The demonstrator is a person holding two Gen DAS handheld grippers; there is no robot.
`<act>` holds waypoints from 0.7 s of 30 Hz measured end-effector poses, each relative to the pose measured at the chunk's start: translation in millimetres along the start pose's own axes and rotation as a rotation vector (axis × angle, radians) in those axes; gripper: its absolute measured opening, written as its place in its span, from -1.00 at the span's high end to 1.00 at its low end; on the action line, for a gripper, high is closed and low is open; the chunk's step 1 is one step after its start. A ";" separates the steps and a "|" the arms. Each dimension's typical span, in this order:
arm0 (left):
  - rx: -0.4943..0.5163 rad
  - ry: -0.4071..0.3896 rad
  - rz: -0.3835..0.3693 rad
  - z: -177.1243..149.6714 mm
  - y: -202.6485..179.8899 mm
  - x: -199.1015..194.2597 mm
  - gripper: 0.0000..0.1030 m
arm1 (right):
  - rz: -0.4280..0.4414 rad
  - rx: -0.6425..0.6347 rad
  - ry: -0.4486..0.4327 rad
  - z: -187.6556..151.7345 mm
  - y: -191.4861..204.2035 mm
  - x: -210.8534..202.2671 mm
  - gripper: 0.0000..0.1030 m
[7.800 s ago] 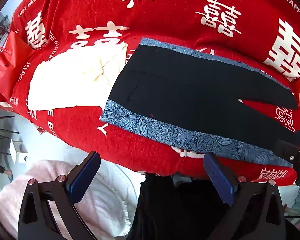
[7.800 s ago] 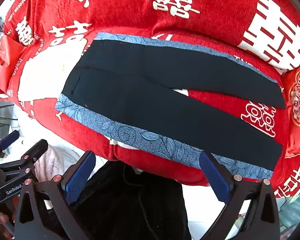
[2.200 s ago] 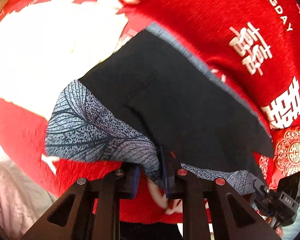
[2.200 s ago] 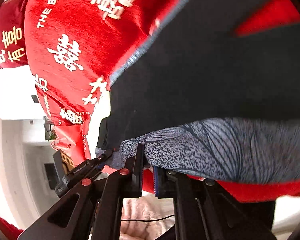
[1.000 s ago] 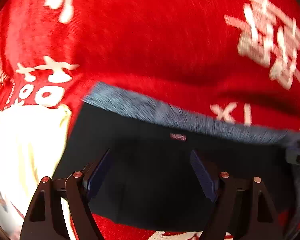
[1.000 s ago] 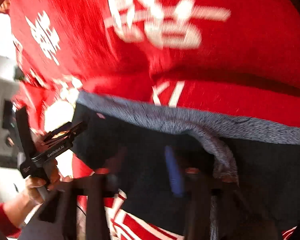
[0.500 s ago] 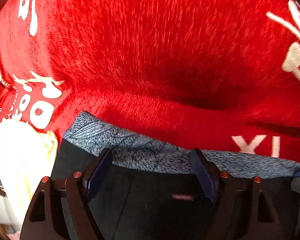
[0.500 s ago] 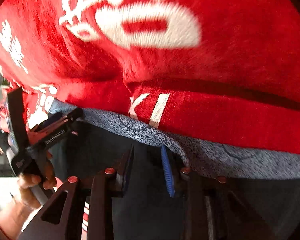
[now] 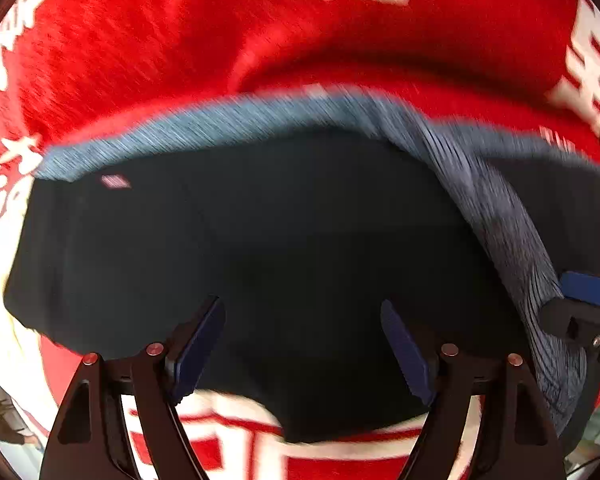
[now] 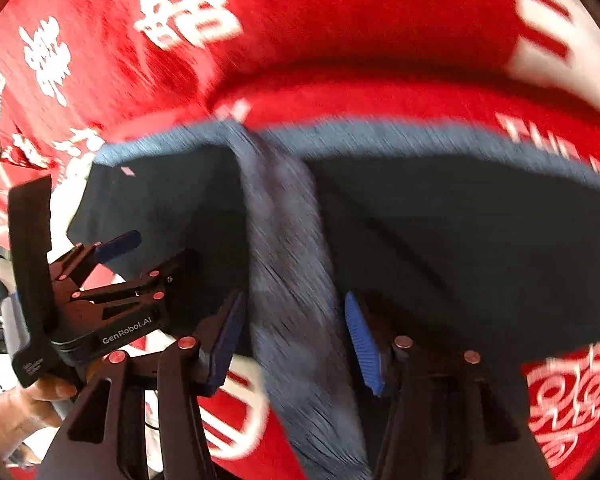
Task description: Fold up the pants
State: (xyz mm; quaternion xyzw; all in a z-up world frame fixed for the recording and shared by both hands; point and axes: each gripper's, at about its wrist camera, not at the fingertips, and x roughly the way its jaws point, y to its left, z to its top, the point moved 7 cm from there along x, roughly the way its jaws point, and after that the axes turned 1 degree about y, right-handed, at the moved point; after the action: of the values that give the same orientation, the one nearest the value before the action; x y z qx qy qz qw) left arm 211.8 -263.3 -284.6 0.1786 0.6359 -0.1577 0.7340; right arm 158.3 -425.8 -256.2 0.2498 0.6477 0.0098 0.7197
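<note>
Black pants on red cloth, both jaws released

Left wrist view: black pants (image 9: 284, 240) lie on the red cloth (image 9: 140, 60), beneath the spread, empty left gripper (image 9: 302, 344).

Right wrist view: right gripper (image 10: 296, 336) spread; the pants' grey patterned strip (image 10: 288, 264) runs between its fingers, contact unclear. "GenRobot.AI" is readable on the left gripper.

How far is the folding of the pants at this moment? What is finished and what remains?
Done: the pants lie folded lengthwise on the red blanket, one leg over the other. In hand: nothing. The left gripper and the right gripper are both open over the fabric, where a patterned strip lies skewed across the black. Left: probably straightening that strip, then folding across the length.
</note>
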 end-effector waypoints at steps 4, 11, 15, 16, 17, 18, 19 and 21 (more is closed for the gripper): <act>0.027 -0.046 0.070 -0.3 -8.0 -8.4 -0.59 | -0.044 -0.029 -0.048 -19.6 -10.2 -19.6 -0.10; 0.090 -0.015 -0.007 -21.4 -54.1 -38.5 -0.59 | -0.055 0.116 -0.101 -84.4 -44.4 -56.0 -0.26; 0.152 0.002 -0.070 -47.0 -87.6 -44.6 -0.58 | -0.057 0.243 -0.120 -137.2 -59.2 -64.5 -0.27; 0.161 0.010 -0.089 -53.8 -96.5 -46.9 -0.58 | -0.060 0.271 -0.124 -152.0 -62.3 -65.6 -0.27; 0.168 0.014 -0.111 -60.9 -107.5 -49.9 -0.59 | -0.068 0.292 -0.126 -166.9 -65.2 -66.4 -0.27; 0.179 0.018 -0.148 -68.7 -119.6 -54.4 -0.59 | -0.079 0.314 -0.126 -182.8 -68.3 -66.6 -0.27; 0.189 0.022 -0.180 -74.9 -129.1 -57.7 -0.59 | -0.082 0.342 -0.125 -199.6 -71.0 -66.0 -0.27; 0.213 0.037 -0.230 -86.1 -150.5 -63.0 -0.59 | -0.053 0.416 -0.127 -232.5 -77.3 -64.7 -0.27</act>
State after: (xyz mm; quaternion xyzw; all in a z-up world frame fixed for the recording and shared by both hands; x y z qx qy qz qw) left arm 58.4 -356.6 -242.5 0.1843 0.6451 -0.3040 0.6763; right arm -93.9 -434.7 -233.4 0.3761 0.5953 -0.1585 0.6921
